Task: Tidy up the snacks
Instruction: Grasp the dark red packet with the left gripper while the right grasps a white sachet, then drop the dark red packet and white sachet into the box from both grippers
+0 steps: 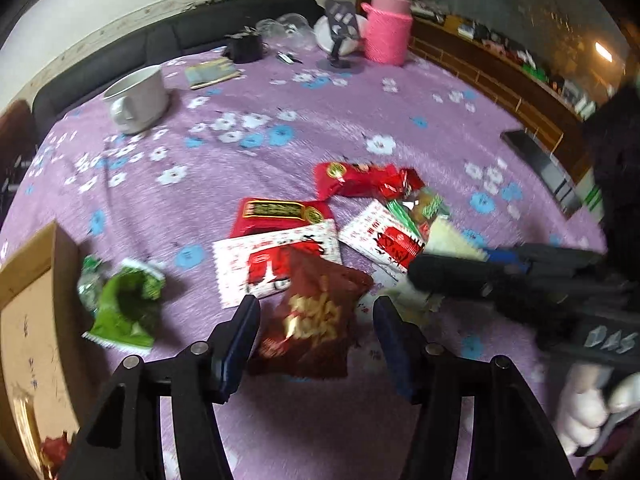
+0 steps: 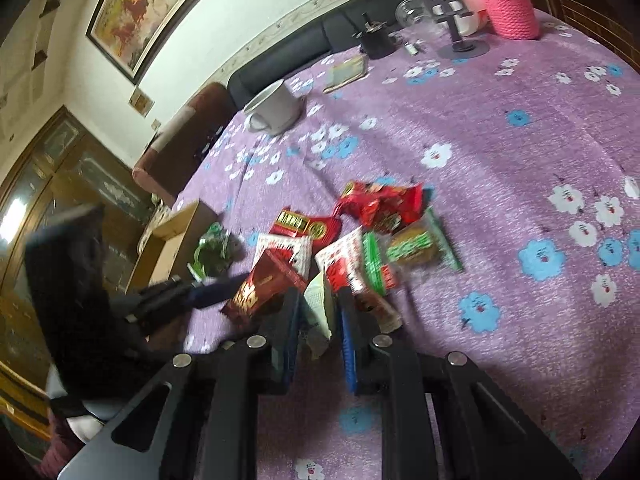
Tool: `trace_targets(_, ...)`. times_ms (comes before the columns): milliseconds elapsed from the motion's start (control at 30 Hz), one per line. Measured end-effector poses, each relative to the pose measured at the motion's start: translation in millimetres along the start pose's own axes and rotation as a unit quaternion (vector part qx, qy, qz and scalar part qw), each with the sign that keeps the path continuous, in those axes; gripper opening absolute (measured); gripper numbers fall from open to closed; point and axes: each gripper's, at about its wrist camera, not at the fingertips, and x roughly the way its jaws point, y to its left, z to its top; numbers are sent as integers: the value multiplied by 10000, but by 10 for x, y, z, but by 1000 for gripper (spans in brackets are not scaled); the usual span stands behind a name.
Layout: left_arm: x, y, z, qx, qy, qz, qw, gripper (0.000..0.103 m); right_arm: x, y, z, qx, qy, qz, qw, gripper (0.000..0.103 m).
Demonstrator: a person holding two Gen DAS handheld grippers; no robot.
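Observation:
Several snack packets lie in a heap on the purple flowered tablecloth (image 1: 280, 140). My left gripper (image 1: 316, 312) is open, its jaws on either side of a dark red chip bag (image 1: 316, 316), also seen in the right wrist view (image 2: 260, 288). My right gripper (image 2: 318, 312) has its jaws close around a pale white-green packet (image 2: 320, 312), which stands upright between them; in the left wrist view that packet (image 1: 452, 240) sits at the right gripper's tip (image 1: 424, 270). A green packet (image 1: 124, 304) lies beside a cardboard box (image 1: 36, 300).
Red packets (image 1: 360, 178), red-and-white packets (image 1: 276, 260) and a green-edged cake packet (image 2: 412, 246) fill the middle. A white mug (image 1: 138, 98), a pink-sleeved bottle (image 1: 388, 32), a phone stand (image 1: 340, 36) and a black cup (image 1: 244, 46) stand at the back.

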Motion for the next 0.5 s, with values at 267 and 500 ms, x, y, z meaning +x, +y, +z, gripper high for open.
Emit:
trace_targets(267, -83, 24, -81, -334, -226, -4, 9992, 37, -21, -21, 33, 19, -62, 133, 9999, 17)
trace_targets(500, -495, 185, -380, -1060, -622, -200, 9922, 37, -23, 52, 22, -122, -119, 265, 9995, 17)
